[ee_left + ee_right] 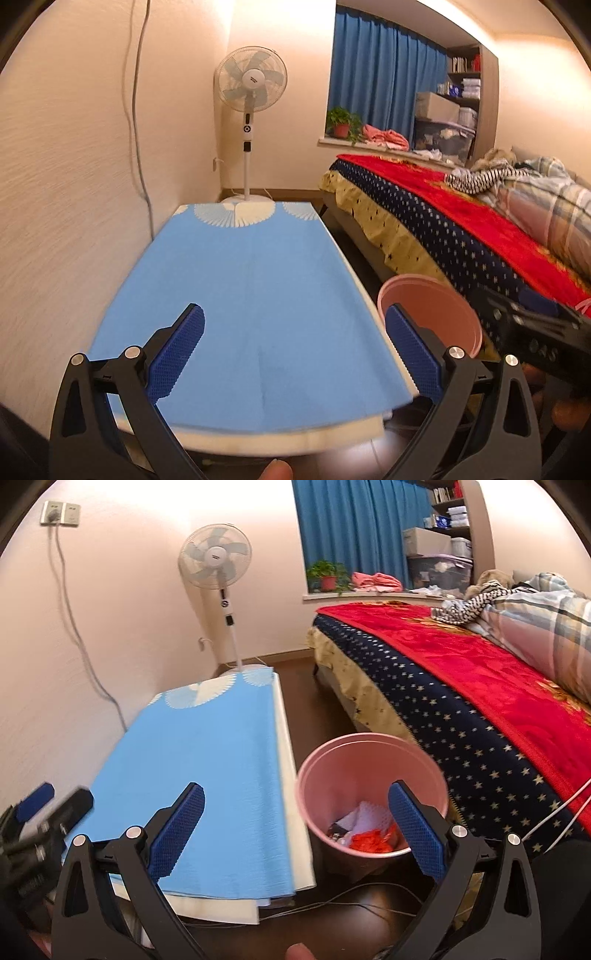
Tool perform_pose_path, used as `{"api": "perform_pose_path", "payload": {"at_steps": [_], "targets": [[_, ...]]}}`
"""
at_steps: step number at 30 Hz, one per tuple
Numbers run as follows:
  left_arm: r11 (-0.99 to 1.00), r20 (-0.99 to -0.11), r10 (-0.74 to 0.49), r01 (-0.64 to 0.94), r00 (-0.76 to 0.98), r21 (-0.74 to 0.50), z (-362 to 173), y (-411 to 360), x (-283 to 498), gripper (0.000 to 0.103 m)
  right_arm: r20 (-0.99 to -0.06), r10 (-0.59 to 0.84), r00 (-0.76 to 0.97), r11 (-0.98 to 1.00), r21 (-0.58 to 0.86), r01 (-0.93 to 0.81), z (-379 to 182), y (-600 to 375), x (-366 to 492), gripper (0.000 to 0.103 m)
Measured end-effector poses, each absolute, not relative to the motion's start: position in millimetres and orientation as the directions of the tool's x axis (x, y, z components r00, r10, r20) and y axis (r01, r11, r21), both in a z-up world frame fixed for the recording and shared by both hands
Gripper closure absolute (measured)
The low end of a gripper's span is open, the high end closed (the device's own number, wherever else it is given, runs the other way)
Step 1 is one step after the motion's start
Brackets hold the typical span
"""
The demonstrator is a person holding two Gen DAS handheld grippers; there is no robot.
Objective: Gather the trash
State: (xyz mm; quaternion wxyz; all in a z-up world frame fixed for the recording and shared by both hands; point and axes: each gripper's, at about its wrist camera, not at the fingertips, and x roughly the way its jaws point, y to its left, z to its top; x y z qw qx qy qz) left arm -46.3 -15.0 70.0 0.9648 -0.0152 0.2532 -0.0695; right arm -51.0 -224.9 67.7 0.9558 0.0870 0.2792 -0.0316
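The pink bin stands on the floor in the gap between the table and the bed, close enough to the table's edge that scraps can be dropped straight in; red and white trash already lies at its bottom. Both the left gripper and the right gripper have their jaws spread wide with nothing between them, and the blue tablecloth shows no litter, so the collecting looks about finished.
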Motion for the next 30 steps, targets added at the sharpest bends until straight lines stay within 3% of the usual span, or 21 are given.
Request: {"api": "perform_pose_path", "payload": {"at_steps": [12, 19, 30], "targets": [[0.997, -0.534, -0.044, 0.004, 0.844, -0.076, 42.1, -10.0, -35.2, 0.008, -0.529, -0.098, 0.843, 0.983, 0.079, 0.164, 53.8, -217.7, -45.1, 0.005], [0.999, -0.578, -0.042, 0.025, 0.815, -0.038, 24.6, -24.9, -20.6, 0.008, -0.541, -0.106, 0.834, 0.984, 0.064, 0.167, 44.9, -214.1, -37.1, 0.005], [0.998, -0.554, -0.032, -0.002, 0.832, -0.062, 24.0, -19.7, -17.9, 0.008, -0.550, -0.122, 0.826, 0.982, 0.054, 0.181, 40.3, -215.0, -31.0, 0.005]]}}
